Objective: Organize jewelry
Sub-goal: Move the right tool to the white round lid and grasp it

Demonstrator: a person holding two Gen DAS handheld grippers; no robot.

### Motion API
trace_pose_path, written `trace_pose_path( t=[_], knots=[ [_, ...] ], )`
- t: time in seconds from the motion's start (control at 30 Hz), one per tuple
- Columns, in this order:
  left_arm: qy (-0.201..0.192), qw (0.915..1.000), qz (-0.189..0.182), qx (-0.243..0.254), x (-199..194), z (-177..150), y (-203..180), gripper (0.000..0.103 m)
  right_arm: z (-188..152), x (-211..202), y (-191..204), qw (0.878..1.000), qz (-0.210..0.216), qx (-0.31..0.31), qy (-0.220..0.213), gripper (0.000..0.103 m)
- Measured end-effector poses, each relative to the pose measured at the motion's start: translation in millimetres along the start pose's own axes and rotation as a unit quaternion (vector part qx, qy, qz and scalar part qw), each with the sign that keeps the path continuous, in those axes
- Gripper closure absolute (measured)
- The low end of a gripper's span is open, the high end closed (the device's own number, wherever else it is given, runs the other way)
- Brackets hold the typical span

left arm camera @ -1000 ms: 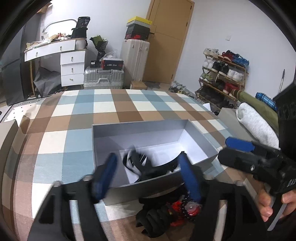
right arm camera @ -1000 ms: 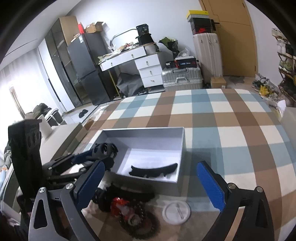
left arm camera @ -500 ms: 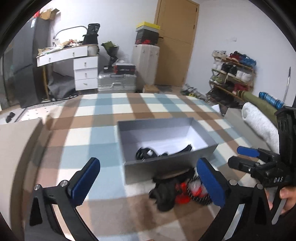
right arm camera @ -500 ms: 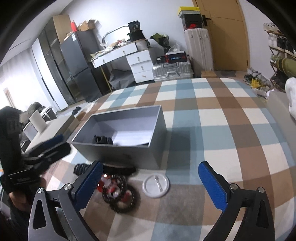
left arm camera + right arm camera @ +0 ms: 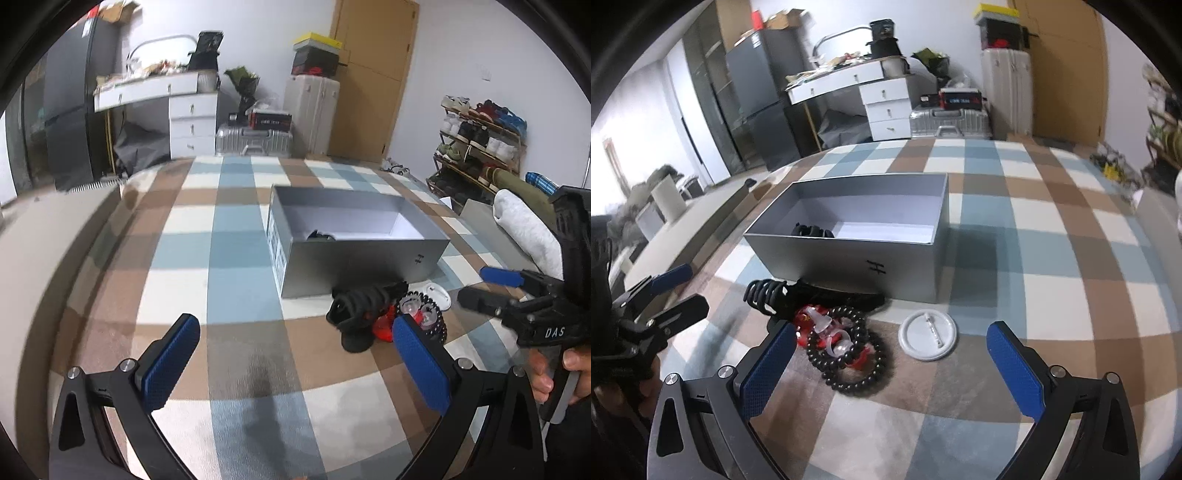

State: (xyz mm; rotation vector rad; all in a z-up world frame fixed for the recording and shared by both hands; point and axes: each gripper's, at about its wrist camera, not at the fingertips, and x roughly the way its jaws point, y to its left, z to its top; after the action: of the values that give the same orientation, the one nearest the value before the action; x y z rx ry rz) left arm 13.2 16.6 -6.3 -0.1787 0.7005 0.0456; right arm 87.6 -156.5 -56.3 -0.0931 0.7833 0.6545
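Item 1, grey box [image 5: 849, 258]: open-topped, centre of the right wrist frame, on the checked cloth [image 5: 1015, 236]. Its long axis runs left to right, tilted slightly up toward the right; the near long wall faces my cameras. One dark piece [image 5: 812, 231] lies inside, at the left end.

Item 2, loose pieces outside the box, lower centre-left of the same frame, listed left to right: a black claw clip [image 5: 766, 293] just before the box's near wall, its long body running rightward along the wall; a red and clear piece [image 5: 822, 325]; a black bead bracelet [image 5: 849, 363] coiled around and over the red piece; a white round badge [image 5: 929, 338] lying flat, apart from the heap.

Item 3, my left gripper [image 5: 295, 365]: tilted downward, jaws spread wide and empty, hovering over bare cloth in the lower part of the left wrist frame. The heap lies just beyond its right finger.

Item 4, my right gripper [image 5: 890, 365]: tilted downward, jaws released and wide, nothing between the pads. The bracelet and the badge sit ahead, between the fingers' lines. A hand [image 5: 554, 373] grips its handle at lower right of the left wrist frame.

Item 5, surroundings: white desk [image 5: 857, 83] and silver suitcase [image 5: 947, 122] at upper centre; shoe rack [image 5: 476, 140] at right in the left view. Nothing blocks the heap.
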Motion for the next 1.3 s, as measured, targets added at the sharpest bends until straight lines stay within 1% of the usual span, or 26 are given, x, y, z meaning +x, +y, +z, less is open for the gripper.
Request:
trace_pose_path(
  t=[0.1, 0.13, 0.17, 0.23, 0.33, 0.37, 0.47, 0.67, 1.0, 1.13, 1.23, 1.3],
  knots=[
    [0.002, 0.9999, 0.011, 0.003, 0.7, -2.8, 0.0, 0.001, 1.9, -2.0, -6.4, 0.999, -0.039, 0.005, -0.014, 0.0],
    [0.002, 0.9999, 0.012, 0.006, 0.6, -3.1, -0.9, 0.001, 2.6, 0.3, -11.7, 0.998, -0.057, 0.015, -0.012, 0.0],
    [0.001, 0.9999, 0.011, 0.007, 0.2, -3.8, -1.5, 0.001, 2.8, 2.8, -15.3, 0.998, -0.065, 0.02, -0.007, 0.0],
    [0.002, 1.0, 0.006, 0.005, 0.6, -5.6, -1.5, 0.001, 0.4, 8.2, -24.9, 0.997, -0.076, 0.032, 0.007, 0.001],
    [0.006, 1.0, -0.002, 0.001, 1.2, -7.4, -2.7, 0.001, -2.9, 9.8, -34.0, 0.995, -0.085, 0.051, 0.014, 0.002],
    [0.006, 1.0, -0.001, 0.004, 1.1, -8.2, -3.9, 0.001, -3.3, 10.4, -34.1, 0.995, -0.083, 0.051, 0.017, 0.005],
    [0.005, 0.9999, 0.001, 0.009, -0.4, -8.7, -5.4, 0.001, -4.4, 13.2, -30.2, 0.995, -0.095, 0.032, 0.025, 0.005],
    [0.009, 1.0, -0.002, 0.001, -0.1, -9.5, -2.6, 0.001, -10.6, 24.9, -17.3, 0.992, -0.12, -0.008, 0.049, 0.005],
    [0.017, 0.9998, -0.004, -0.007, 1.4, -8.8, -1.4, 0.001, -10.4, 30.3, -20.7, 0.989, -0.13, -0.028, 0.062, 0.005],
    [0.02, 0.9997, -0.007, -0.01, 2.4, -7.8, -0.1, 0.001, -8.4, 33.7, -24.9, 0.989, -0.126, -0.032, 0.071, 0.005],
    [0.023, 0.9996, -0.007, -0.013, 3.3, -7.4, 0.7, 0.001, -10.8, 37.3, -18.9, 0.988, -0.118, -0.049, 0.082, 0.005],
    [0.025, 0.9996, -0.007, -0.014, 3.6, -7.7, 1.1, 0.001, -12.0, 36.9, -15.3, 0.988, -0.118, -0.057, 0.079, 0.004]
  ],
)
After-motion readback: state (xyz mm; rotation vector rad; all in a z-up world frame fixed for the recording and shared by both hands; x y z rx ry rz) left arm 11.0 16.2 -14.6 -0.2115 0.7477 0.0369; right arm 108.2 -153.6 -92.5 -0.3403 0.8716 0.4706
